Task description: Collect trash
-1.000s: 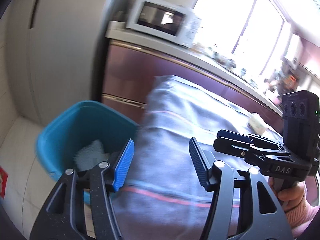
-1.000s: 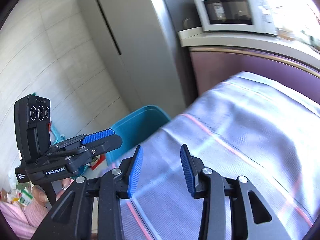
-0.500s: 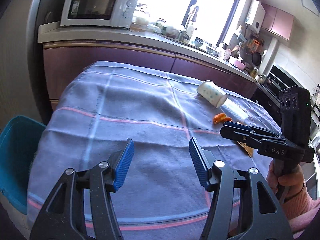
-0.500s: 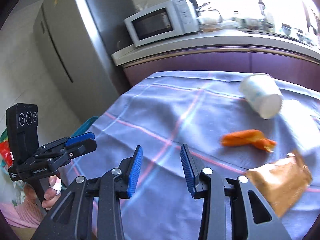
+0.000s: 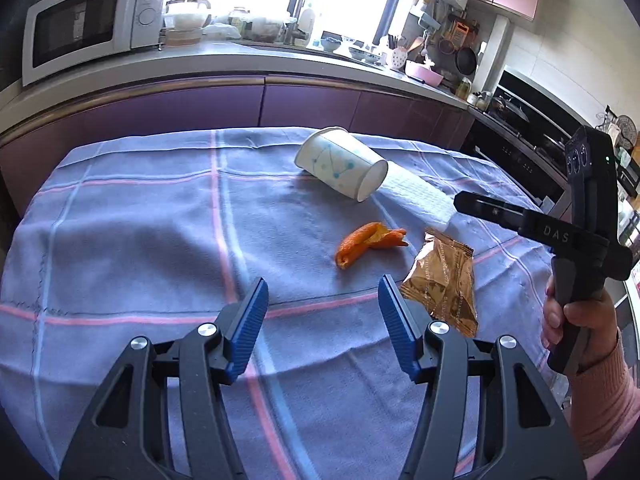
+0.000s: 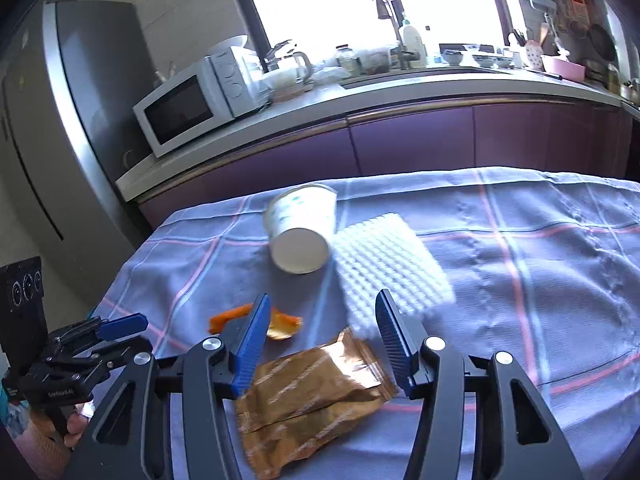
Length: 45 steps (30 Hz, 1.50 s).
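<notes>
Both grippers over the table draped in a lavender-blue checked tablecloth with pink and pale blue stripes (image 5: 132, 216), pointing down at the trash. Left gripper (image 5: 322, 314): jaws apart, nothing between the blue ribbed pads, only bare cloth under the gap. Right gripper (image 6: 320, 330): jaws have just been opening and stand apart, pads not touching anything; the crinkled brown foil snack wrapper (image 6: 316, 388) lies flat on the cloth below and between them, not gripped. Trash layout from the left wrist view: white paper cup with blue dot-and-line print (image 5: 340, 168) on its side, open mouth facing toward the right gripper; white quilted paper towel sheet (image 5: 416, 196) lying flat just beside the cup mouth, looks touching it; curled orange peel piece (image 5: 368, 242) near the middle of the cloth, between the cup and the wrapper; wrapper just right of the peel, close but apart. In the right wrist view the left finger partly covers the peel. A hand in a pink knit sleeve (image 5: 576, 320) grips the right tool's handle. Behind the table: purple cabinet fronts (image 5: 312, 104) under a grey countertop, white microwave oven (image 5: 84, 24) on the counter, grey refrigerator (image 6: 68, 128) at far left in the right wrist view
</notes>
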### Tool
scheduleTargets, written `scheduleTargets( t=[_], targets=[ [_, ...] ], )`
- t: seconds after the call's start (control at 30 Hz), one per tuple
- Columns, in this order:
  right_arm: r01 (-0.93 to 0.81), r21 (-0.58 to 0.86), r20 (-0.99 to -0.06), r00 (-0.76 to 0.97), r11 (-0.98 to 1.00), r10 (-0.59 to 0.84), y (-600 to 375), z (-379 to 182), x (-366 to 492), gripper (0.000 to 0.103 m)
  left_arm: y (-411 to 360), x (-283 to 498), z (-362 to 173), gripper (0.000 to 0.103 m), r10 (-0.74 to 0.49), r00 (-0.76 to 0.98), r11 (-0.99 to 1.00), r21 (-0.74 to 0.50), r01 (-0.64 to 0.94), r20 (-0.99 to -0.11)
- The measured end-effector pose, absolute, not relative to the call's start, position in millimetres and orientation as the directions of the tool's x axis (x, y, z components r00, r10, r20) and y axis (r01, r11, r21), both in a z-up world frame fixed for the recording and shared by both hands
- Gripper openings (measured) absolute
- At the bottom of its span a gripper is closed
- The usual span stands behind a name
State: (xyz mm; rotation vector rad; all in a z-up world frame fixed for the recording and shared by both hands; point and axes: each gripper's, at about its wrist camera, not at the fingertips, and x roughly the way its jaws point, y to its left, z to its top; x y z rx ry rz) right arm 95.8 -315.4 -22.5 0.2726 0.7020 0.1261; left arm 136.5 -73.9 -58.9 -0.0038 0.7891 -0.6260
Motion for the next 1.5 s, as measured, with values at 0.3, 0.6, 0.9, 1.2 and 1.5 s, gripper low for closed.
scheduleTargets(
  t=[0.3, 0.6, 0.9, 1.2, 1.5],
  targets=[
    [0.094, 0.345, -0.677, 0.714, 0.934, 0.178, -365, -51, 136, 0.060, -120, 166, -75, 0.056, -0.501, 0.483, 0.812, -0.198, 0.548, -0.718],
    [0.061, 0.365, -0.693, 0.683, 0.929, 0.228, -357, -62, 149, 0.054, -139, 184, -87, 0.042, -0.477, 0.443, 0.813, -0.189, 0.551, -0.759],
    [0.052, 0.372, -0.686, 0.688, 0.927, 0.237, -358, -61, 142, 0.014, -146, 180, -89, 0.015, -0.471, 0.441, 0.809, -0.174, 0.562, -0.764],
    [0.060, 0.387, -0.626, 0.750, 0.920, 0.214, -365, -43, 119, 0.012, -132, 163, -79, 0.013, -0.489, 0.473, 0.811, -0.183, 0.555, -0.733],
    [0.028, 0.358, -0.554, 0.811, 0.933, 0.188, -355, -19, 90, 0.012, -101, 140, -64, 0.012, -0.488, 0.520, 0.826, -0.179, 0.534, -0.701]
  ],
)
